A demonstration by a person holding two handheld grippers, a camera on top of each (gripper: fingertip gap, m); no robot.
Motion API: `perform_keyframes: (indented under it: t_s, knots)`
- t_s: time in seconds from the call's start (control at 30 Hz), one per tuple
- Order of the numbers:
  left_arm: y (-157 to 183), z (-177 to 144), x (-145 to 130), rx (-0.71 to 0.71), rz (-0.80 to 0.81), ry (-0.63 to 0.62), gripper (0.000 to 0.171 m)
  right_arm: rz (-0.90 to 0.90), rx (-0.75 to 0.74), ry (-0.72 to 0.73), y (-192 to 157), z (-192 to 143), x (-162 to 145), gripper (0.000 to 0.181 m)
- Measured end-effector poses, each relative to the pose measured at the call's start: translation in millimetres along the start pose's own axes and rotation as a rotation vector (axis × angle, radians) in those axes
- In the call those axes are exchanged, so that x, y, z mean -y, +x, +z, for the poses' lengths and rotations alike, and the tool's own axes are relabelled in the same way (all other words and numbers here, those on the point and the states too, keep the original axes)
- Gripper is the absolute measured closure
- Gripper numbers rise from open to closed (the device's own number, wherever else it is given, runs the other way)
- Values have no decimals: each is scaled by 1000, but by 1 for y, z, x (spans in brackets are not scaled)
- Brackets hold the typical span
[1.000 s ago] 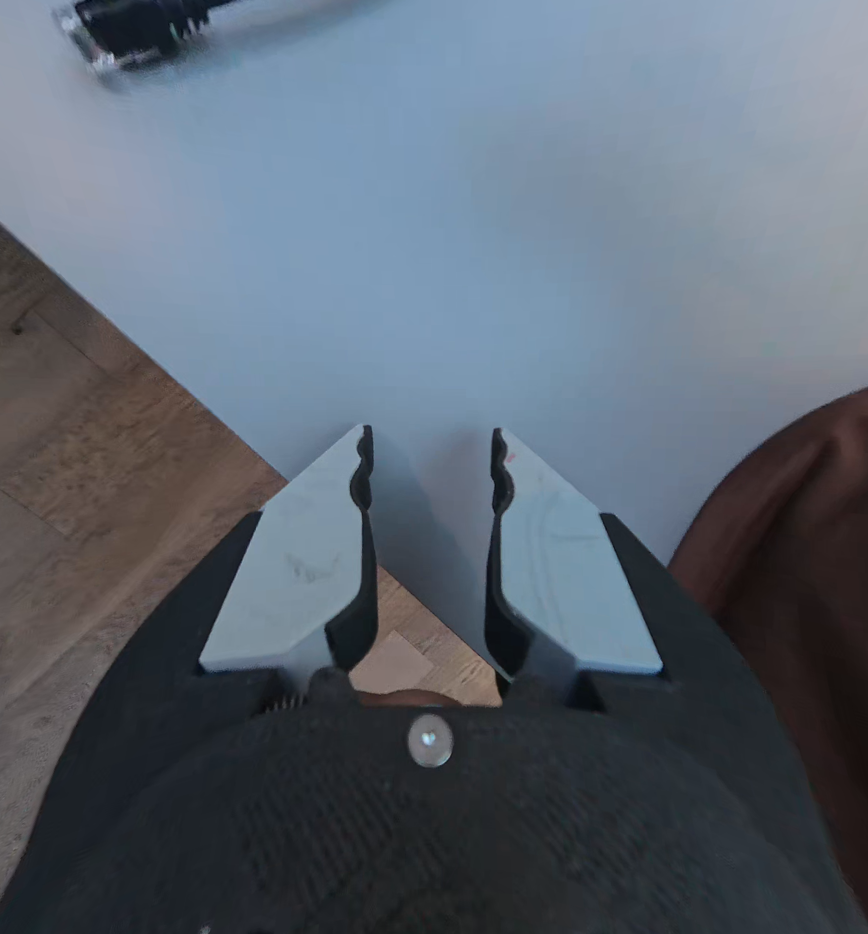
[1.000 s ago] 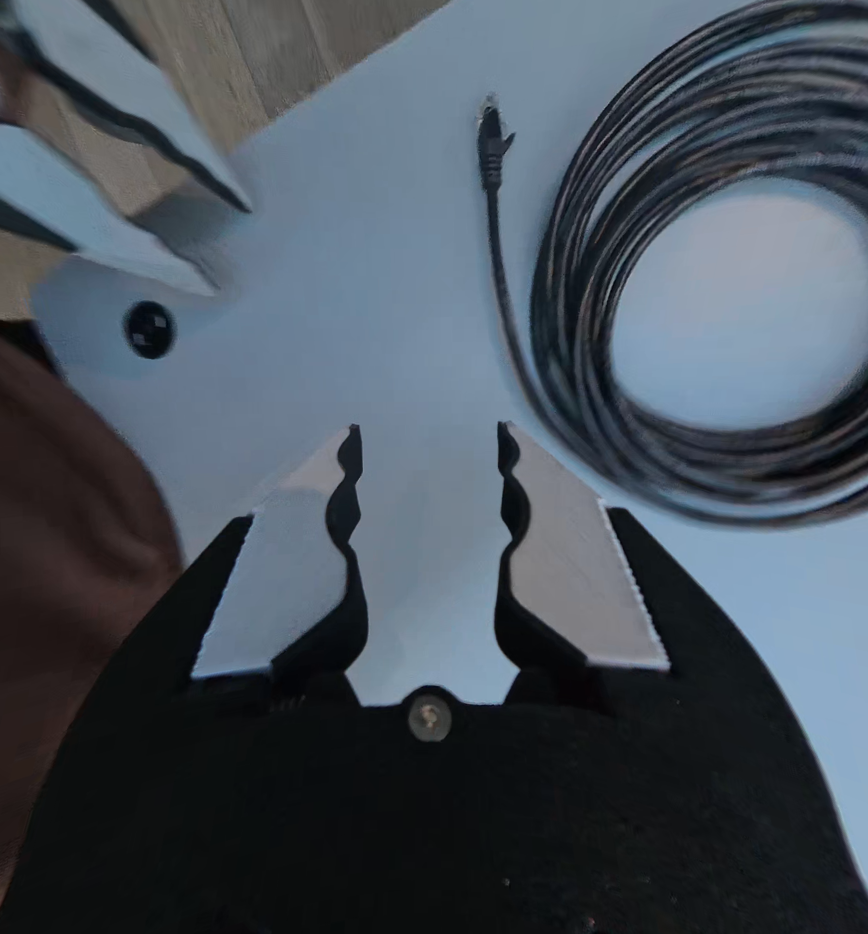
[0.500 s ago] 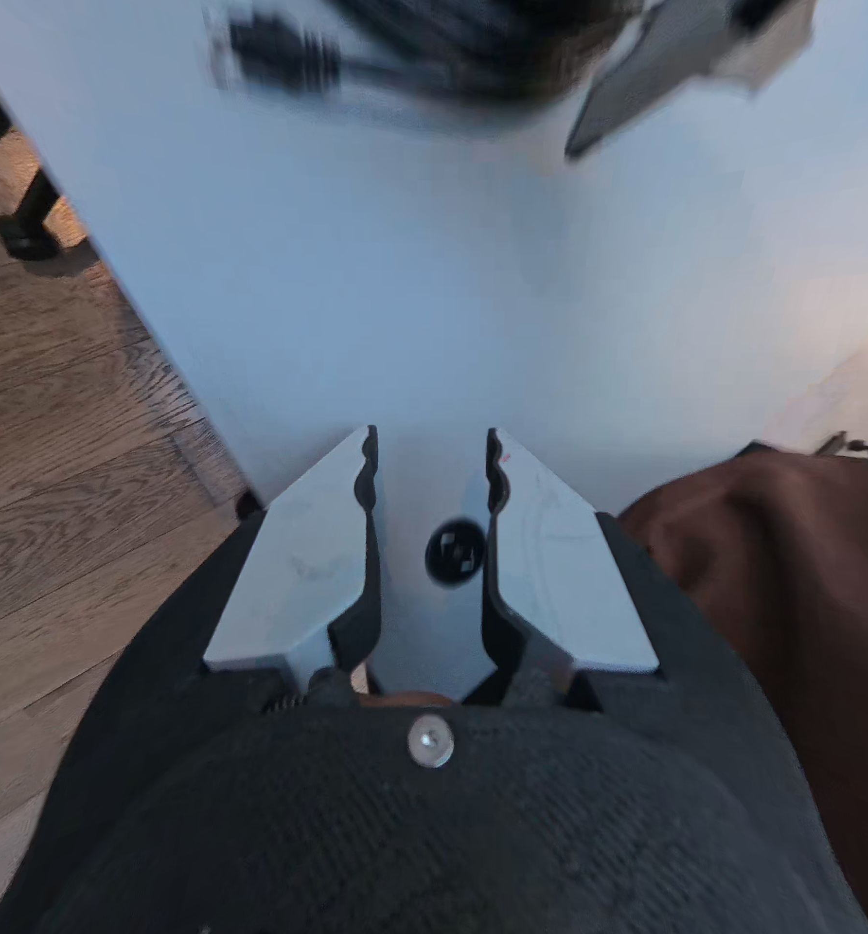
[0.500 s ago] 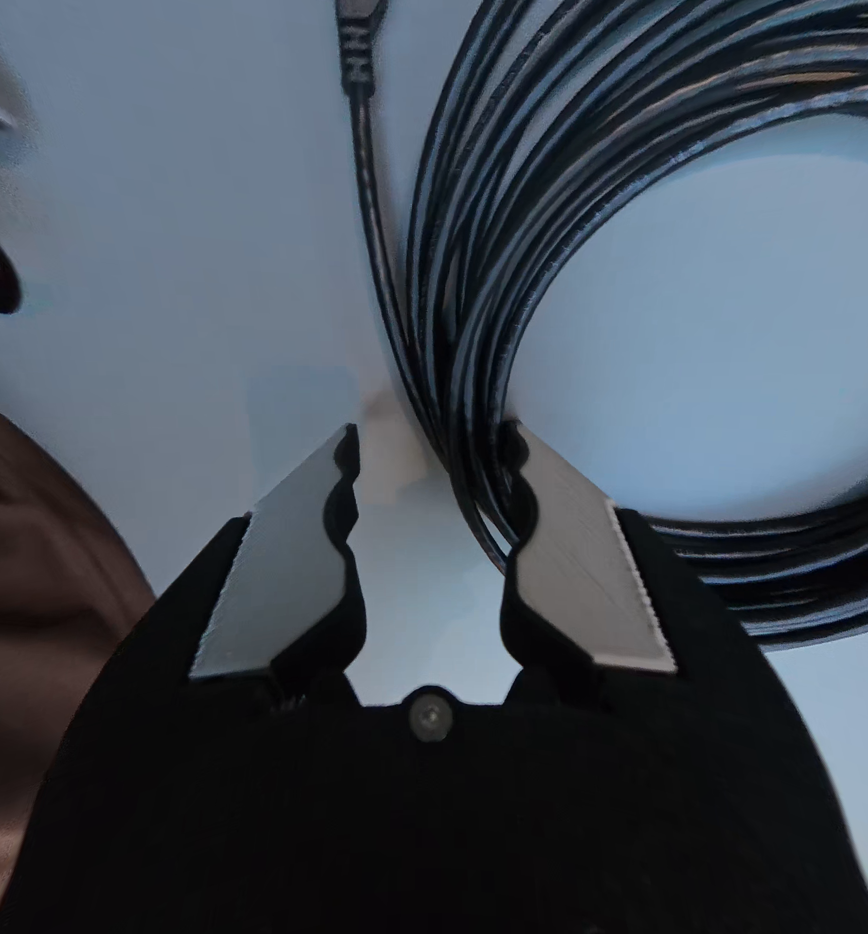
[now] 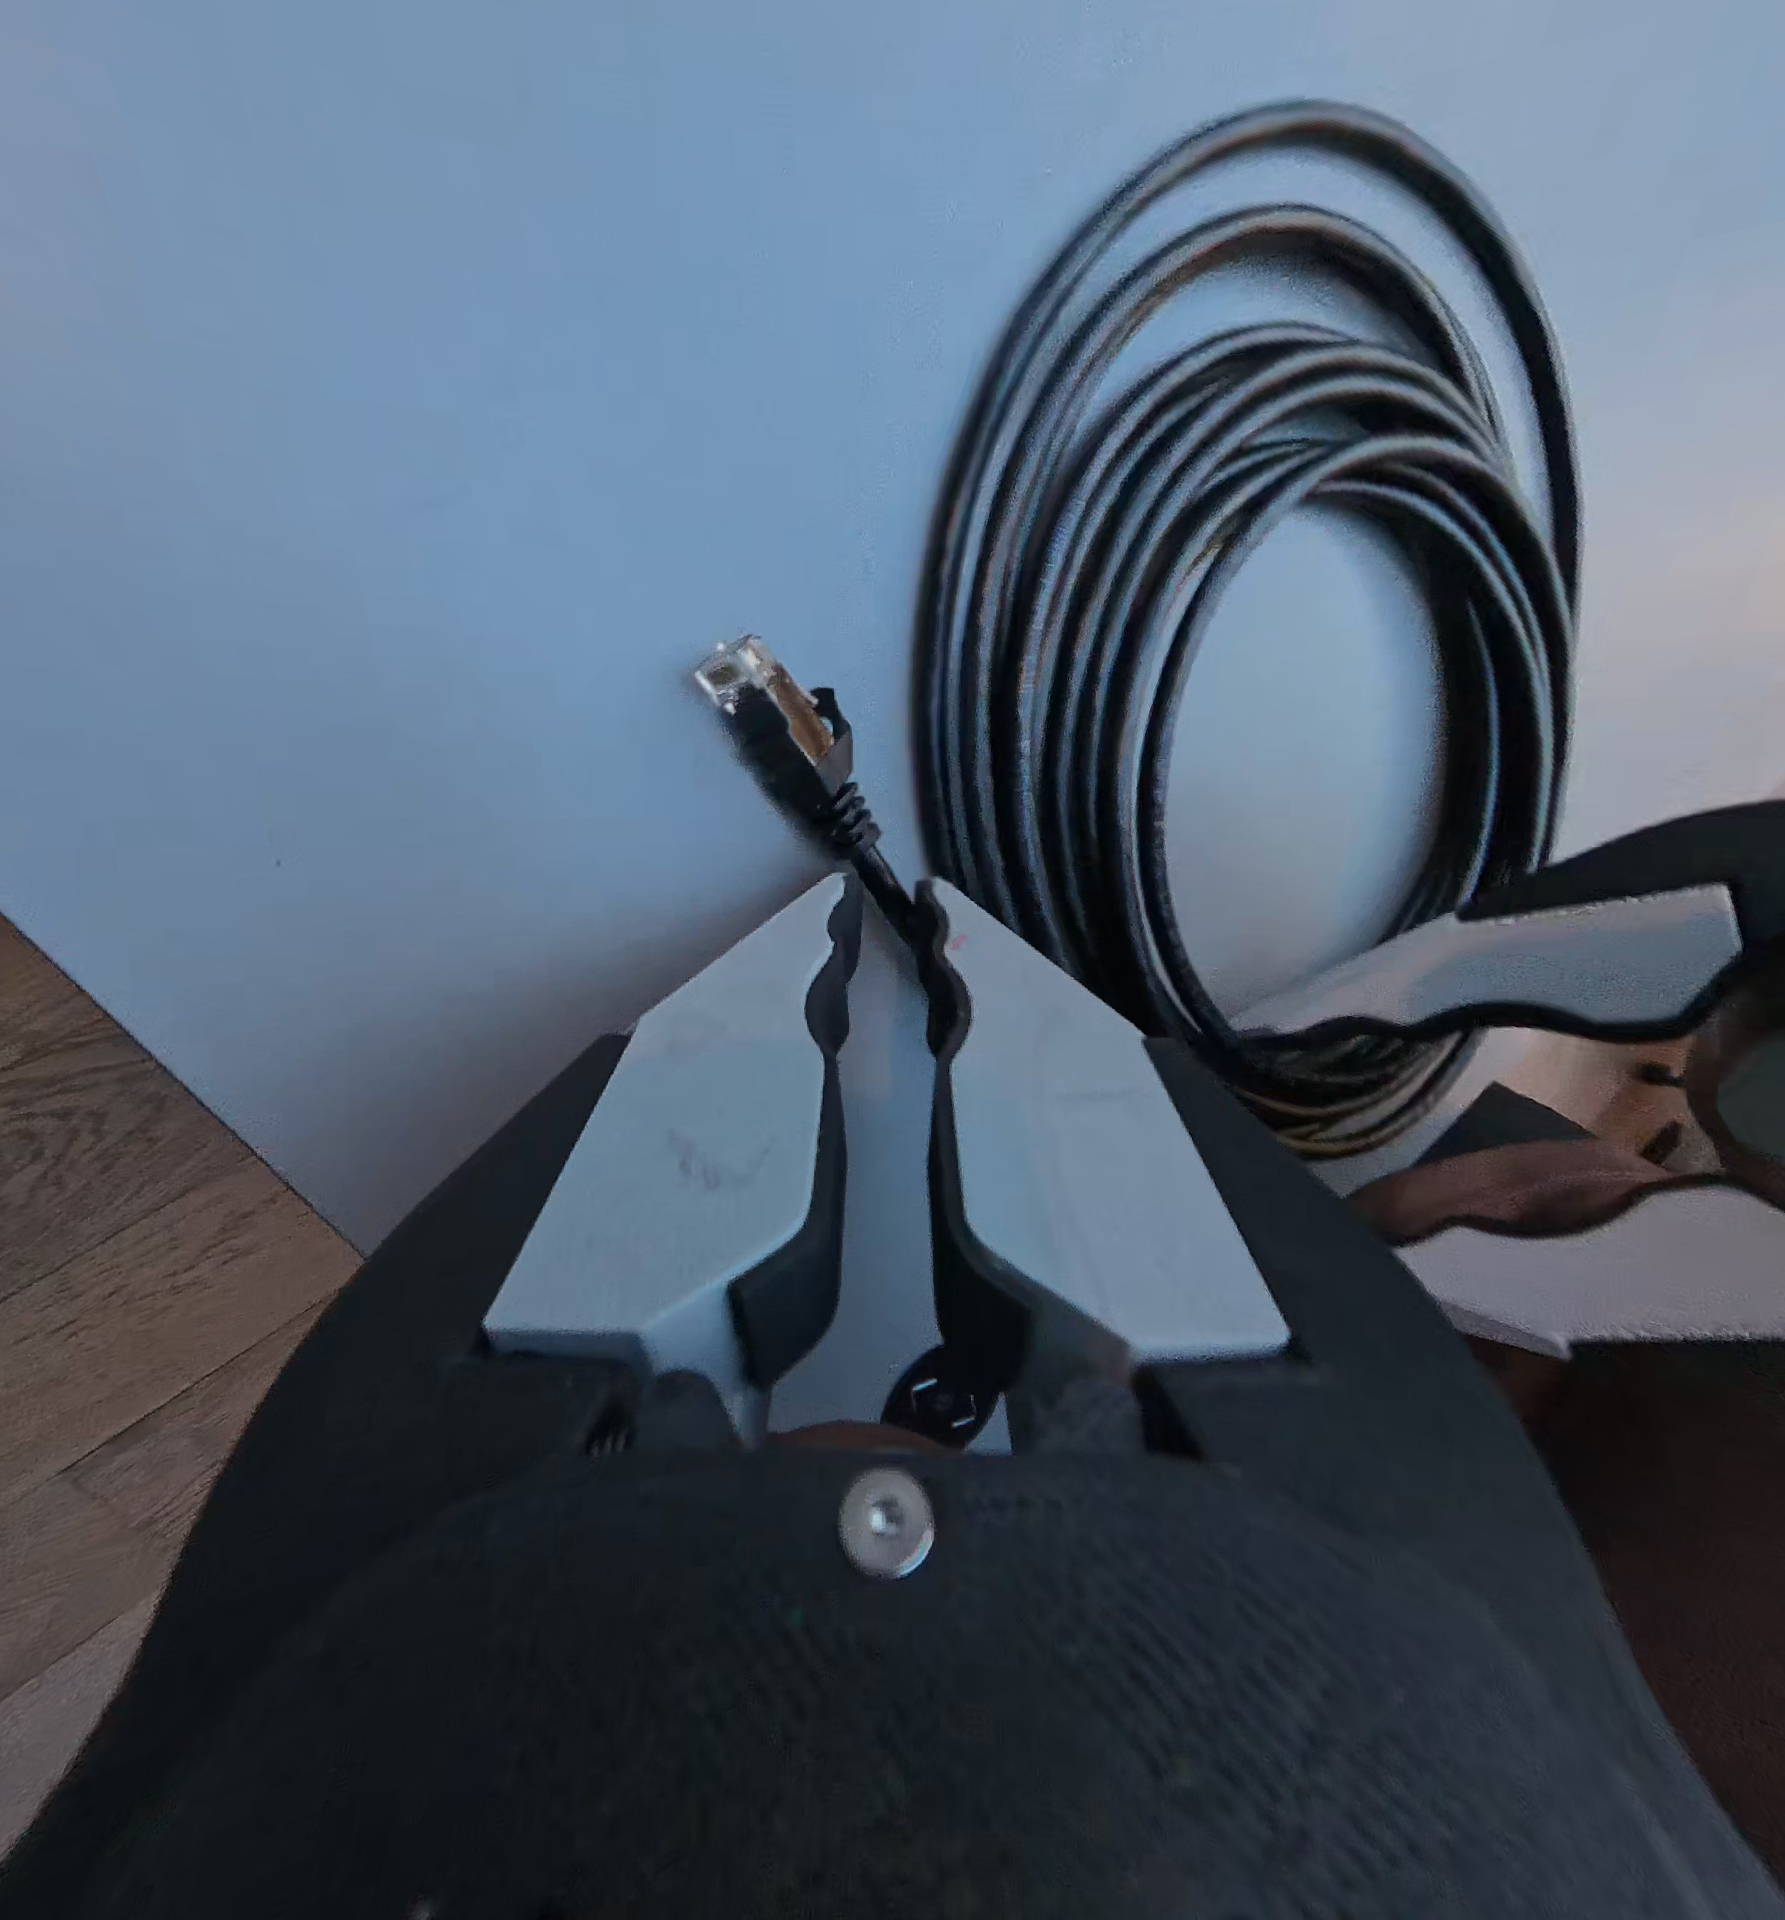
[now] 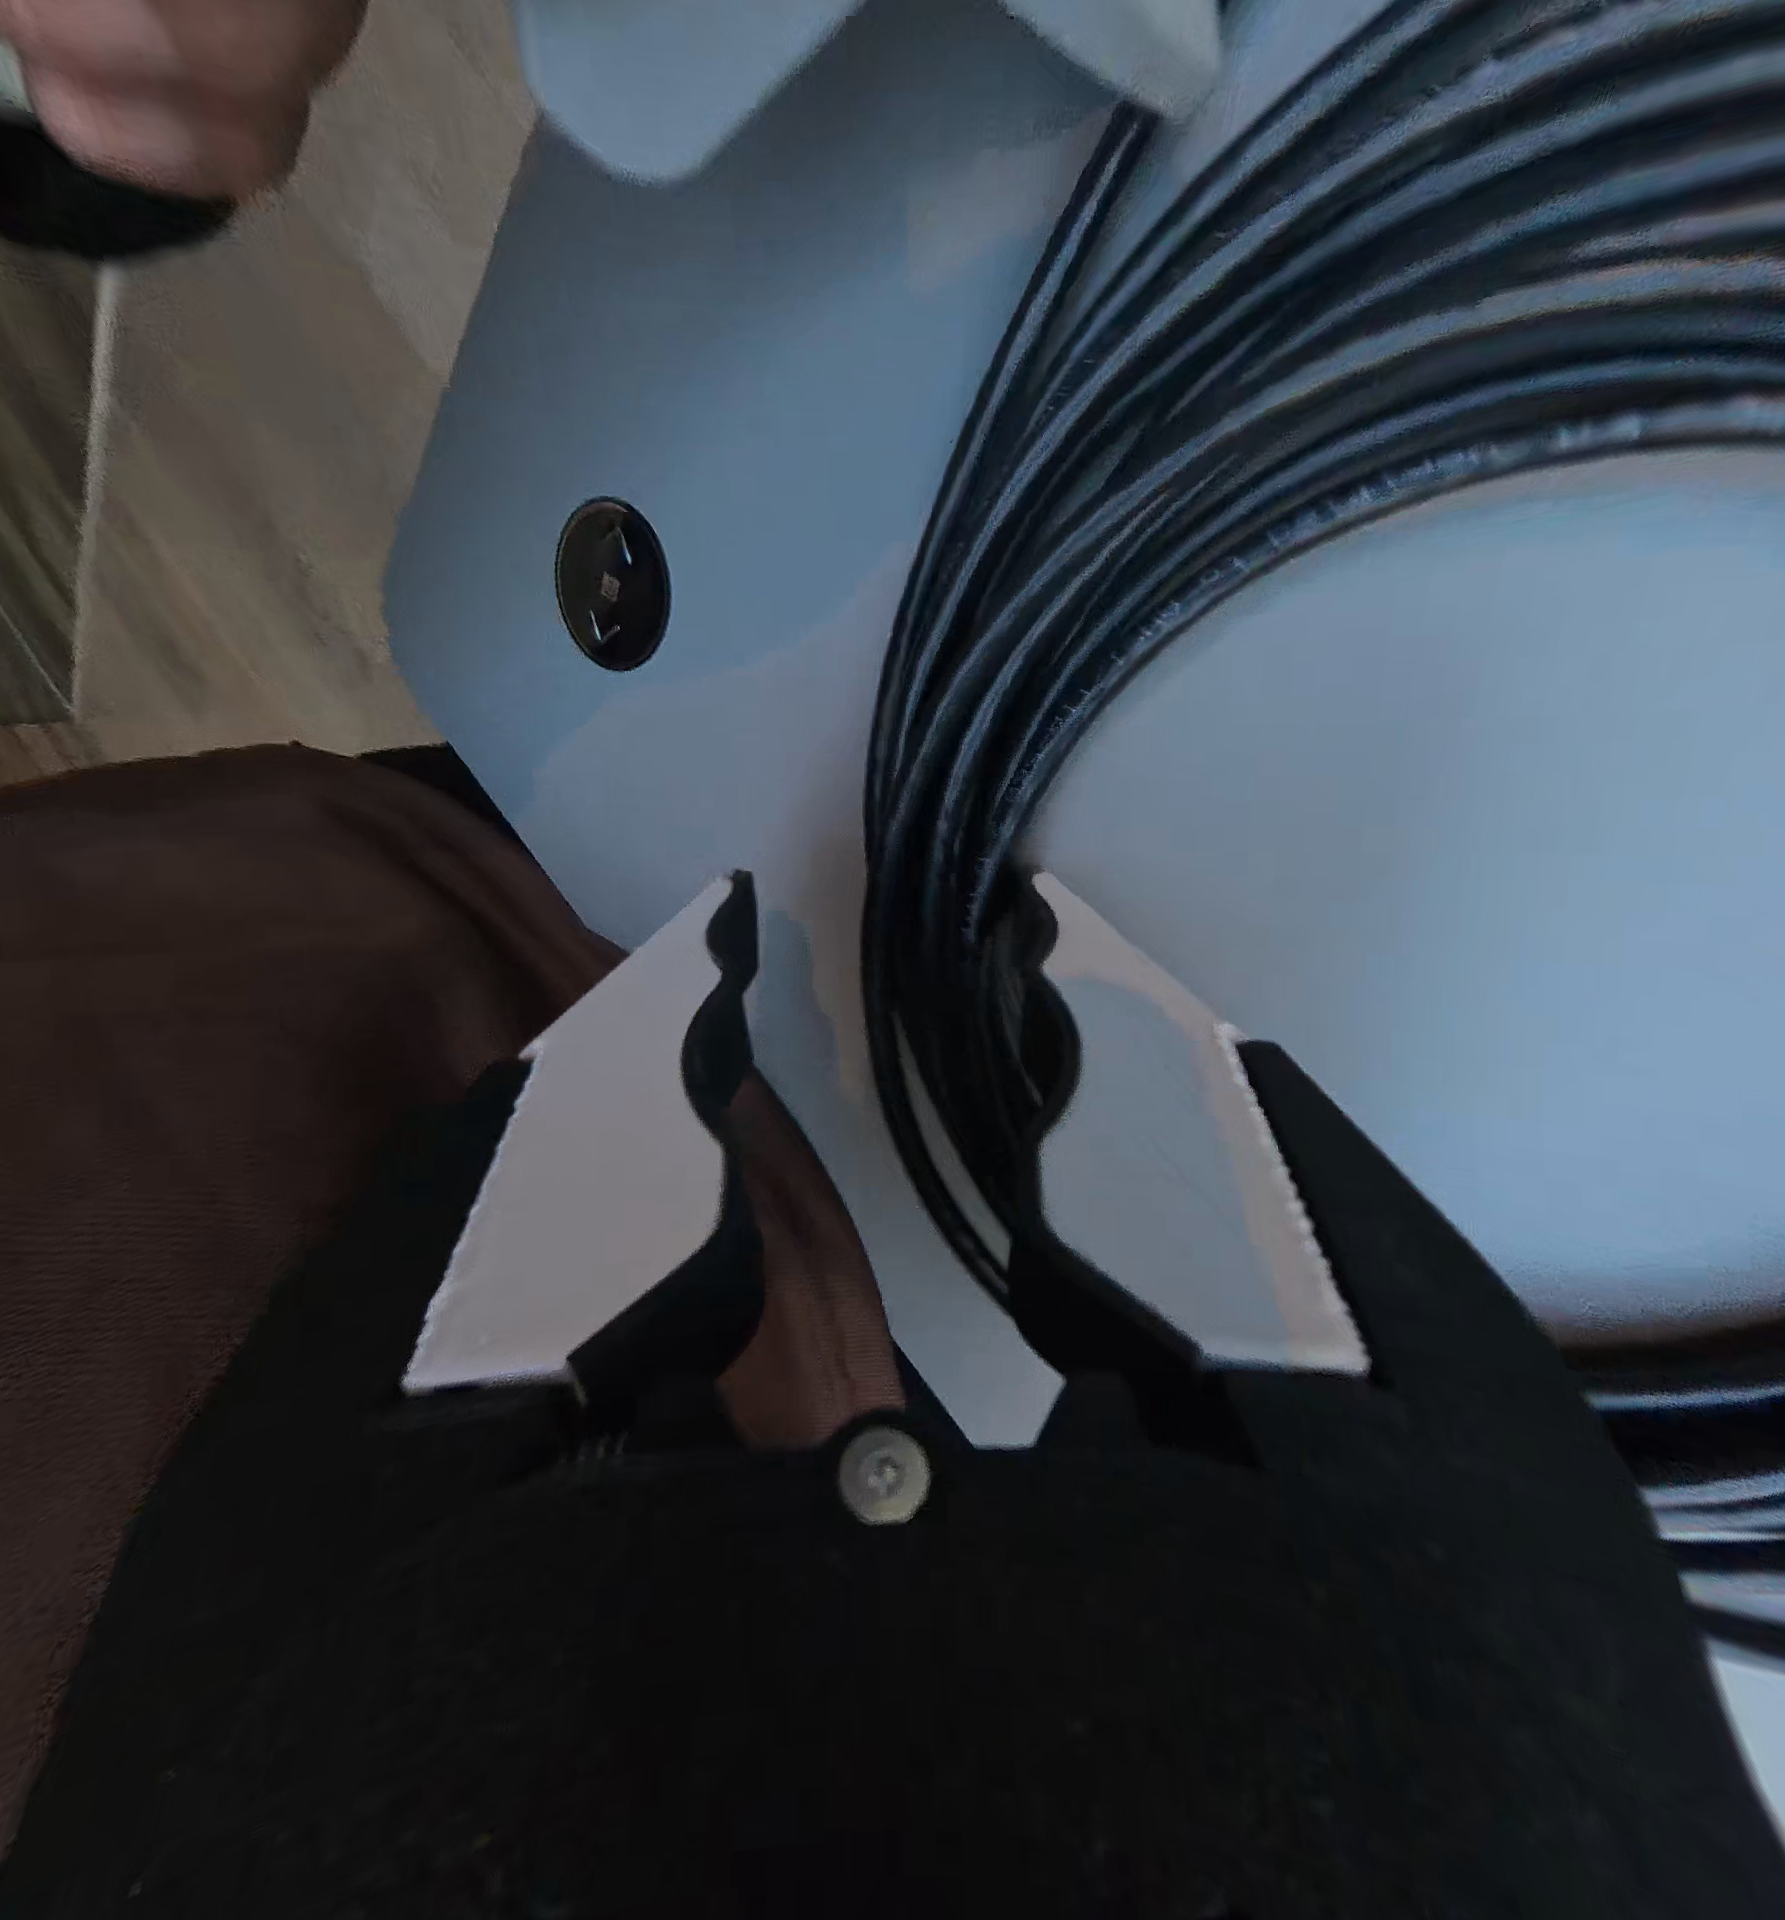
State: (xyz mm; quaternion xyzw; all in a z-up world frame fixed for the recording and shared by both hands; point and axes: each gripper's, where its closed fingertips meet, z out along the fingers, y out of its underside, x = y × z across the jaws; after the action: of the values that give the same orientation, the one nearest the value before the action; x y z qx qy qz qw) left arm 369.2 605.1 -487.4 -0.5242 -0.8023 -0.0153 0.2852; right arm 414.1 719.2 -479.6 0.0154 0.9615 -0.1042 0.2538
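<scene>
Now | my left gripper [image 5: 883, 904] has its fingers nearly closed on the loose cable end just behind the plug [image 5: 776, 707] | my right gripper [image 6: 888, 904] is spread wide, straddling the black cable coil [image 6: 1127, 623] on the white table [image 6: 722, 343], near a black screw cap [image 6: 613, 584]

Light: cool, dim and even; a warm patch is seen at the right edge of the left wrist view.
Blur: the cable coil [image 6: 1335, 343] is smeared by motion.
Distortion: edges are bent by the wide lens.
</scene>
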Motion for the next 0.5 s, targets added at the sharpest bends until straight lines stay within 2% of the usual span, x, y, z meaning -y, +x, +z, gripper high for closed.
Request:
perform_keyframes:
  t_s: [0.07, 0.17, 0.2, 0.27, 0.4, 0.5]
  knots:
    - [0, -1, 4, 6, 18, -12, 160, 12, -12, 18, 1, 0, 0, 136]
    - [-2, -3, 12, 24, 22, 1, 140, 30, -11, 56, 2, -4, 4, 132]
    - [0, -1, 14, 20, 23, -4, 143, 21, -15, 53, 3, -3, 2, 132]
    - [-2, 6, 18, 45, 62, -12, 162, -10, -8, 50, 1, -1, 0, 135]
    - [-3, 12, 37, 118, 215, -17, 163, -119, -35, 33, -4, 2, -5, 136]
    - [-14, 6, 69, 177, 268, 10, 164, -211, -47, -2, -10, 4, -13, 134]
